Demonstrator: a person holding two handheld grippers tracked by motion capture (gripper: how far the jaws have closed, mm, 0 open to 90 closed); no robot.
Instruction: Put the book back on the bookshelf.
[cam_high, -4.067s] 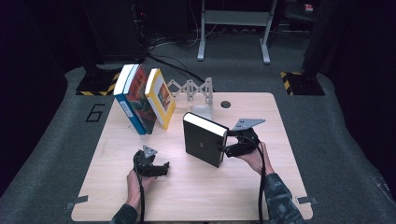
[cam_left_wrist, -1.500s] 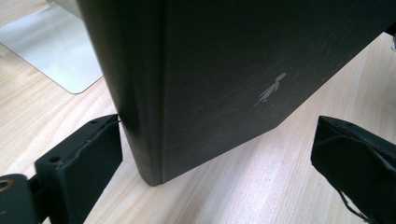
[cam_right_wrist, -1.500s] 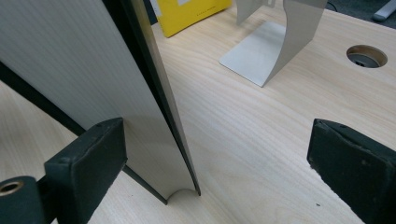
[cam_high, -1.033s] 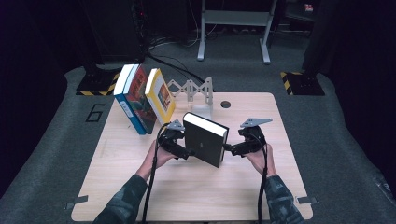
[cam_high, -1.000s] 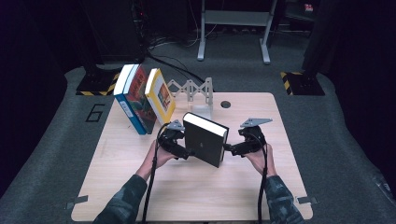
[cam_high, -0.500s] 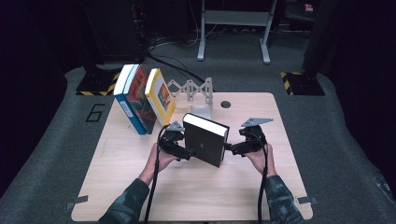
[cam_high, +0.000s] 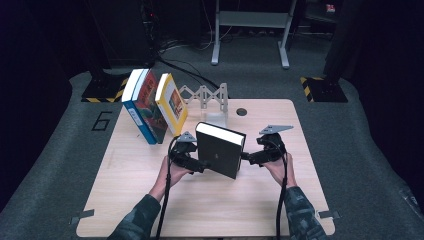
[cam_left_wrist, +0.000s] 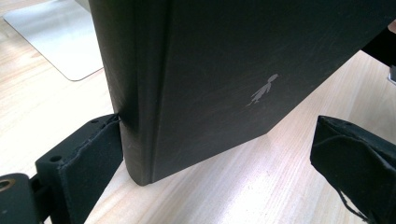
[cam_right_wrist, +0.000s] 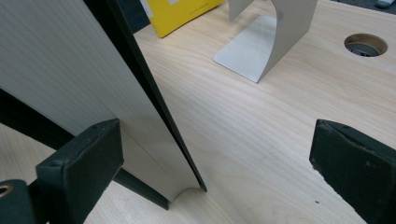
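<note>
One black book (cam_high: 220, 156) stands upright between two wide-open grippers, left (cam_high: 192, 162) and right (cam_high: 252, 157), neither clamping; three books (cam_high: 152, 105) lean behind.

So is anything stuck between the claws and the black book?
No. The left claw is right at the black book, one pad against its spine. The right claw is at its page edge, with bare table beside it.

The pale wooden surface (cam_high: 150, 200) carries a black book (cam_high: 220, 156) standing upright near its middle. Toward the far left, a blue book (cam_high: 136, 112), a red book (cam_high: 151, 107) and a yellow book (cam_high: 172, 104) lean together, just beside a grey metal bookend (cam_high: 205, 96).
</note>
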